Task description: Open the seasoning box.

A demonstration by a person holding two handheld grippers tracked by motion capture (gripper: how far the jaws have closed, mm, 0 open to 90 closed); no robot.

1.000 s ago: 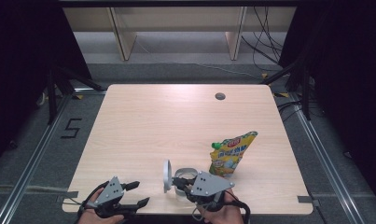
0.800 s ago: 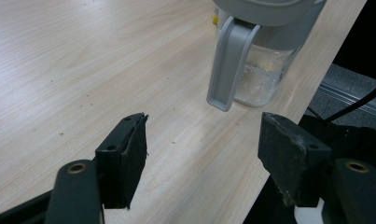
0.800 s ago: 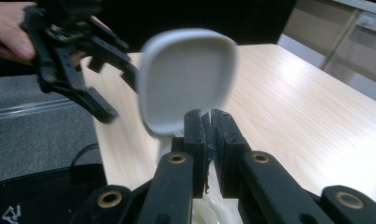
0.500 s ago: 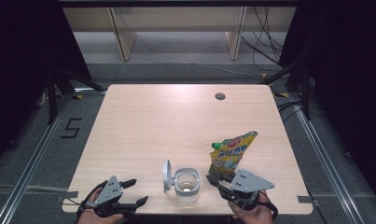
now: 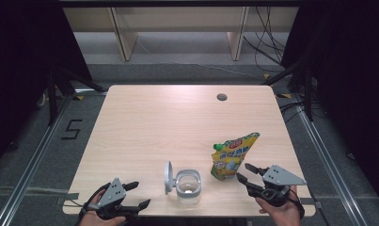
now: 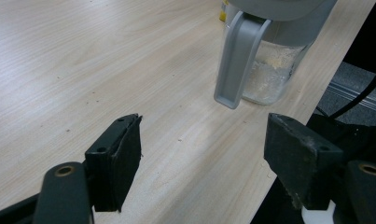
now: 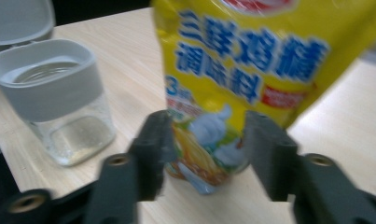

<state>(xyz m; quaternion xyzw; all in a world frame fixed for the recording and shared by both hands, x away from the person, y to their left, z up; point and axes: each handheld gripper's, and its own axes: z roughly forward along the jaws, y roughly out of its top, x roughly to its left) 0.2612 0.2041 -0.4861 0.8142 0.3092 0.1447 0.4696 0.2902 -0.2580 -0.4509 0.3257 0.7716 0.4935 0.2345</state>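
Near the front edge of the surface (image 5: 145, 117), a jar (image 5: 187, 188) is stood with its grey lid (image 5: 168, 177) flipped open to the left, so the mouth is left free for filling; a little pale powder is seen at its bottom in the left gripper view. Just right of the jar, a yellow pouch (image 5: 232, 157) is stood upright, leaning slightly, green cap at its upper left.

Right tool (image 5: 248, 172) is aimed at the pouch's lower part. Its jaws have just been opening and are spread on either side of the pouch bottom in the right gripper view; the pouch is not pressed yet, as far as the blur allows. Judged: a grasp on the pouch is being lined up, presumably for pouring into the jar.

Left tool (image 5: 139, 194) is held low at the front left corner, jaws spread wide, nothing between them. It is pointed at the jar, apart from it, probably kept ready to steady the jar while the pouch is handled.
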